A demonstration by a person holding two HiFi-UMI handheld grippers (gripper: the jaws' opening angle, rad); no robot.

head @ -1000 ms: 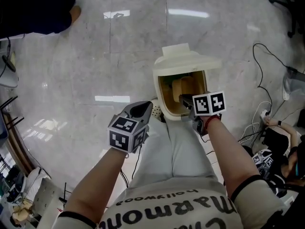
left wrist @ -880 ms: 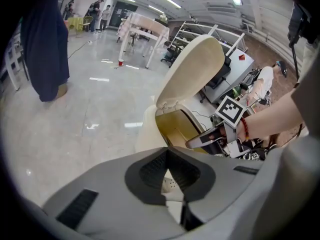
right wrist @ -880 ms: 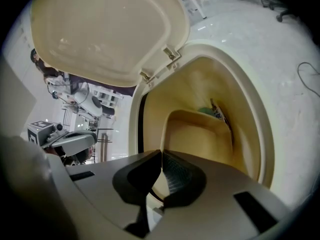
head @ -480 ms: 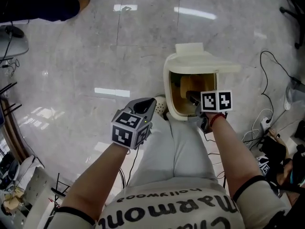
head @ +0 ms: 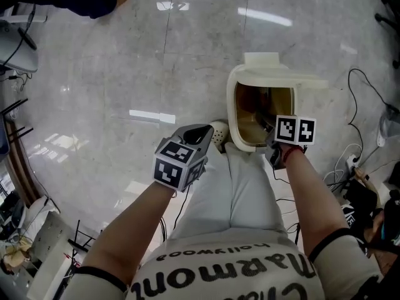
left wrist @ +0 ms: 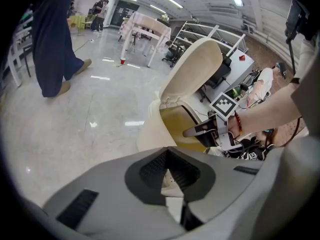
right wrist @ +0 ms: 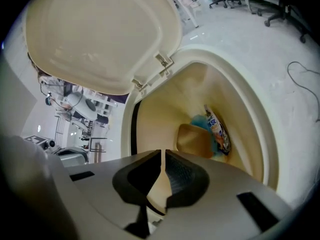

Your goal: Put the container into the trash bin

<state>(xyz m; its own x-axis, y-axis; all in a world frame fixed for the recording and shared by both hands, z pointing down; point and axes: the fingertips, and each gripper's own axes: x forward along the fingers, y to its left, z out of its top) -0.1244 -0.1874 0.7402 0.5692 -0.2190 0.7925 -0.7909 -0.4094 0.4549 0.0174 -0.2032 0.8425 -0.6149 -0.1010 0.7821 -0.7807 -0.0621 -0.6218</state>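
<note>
container [right wrist: 194, 140] lies inside trash bin [right wrist: 236, 91], right gripper [right wrist: 163, 156] closed, empty

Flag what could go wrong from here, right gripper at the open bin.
1. The raised lid hangs over the right gripper; pulling up could clip it.
2. A white shoe sits beside the trash bin; a nudge might shift it.
3. Cables lie on the floor nearby: trip hazard.

The person's shirt [head: 232, 269] carries upside-down print: "hollywood" and, in larger letters, "Marmon", cut off. Print on the packet [right wrist: 219, 130] in the trash bin [right wrist: 239, 103] is illegible.
</note>
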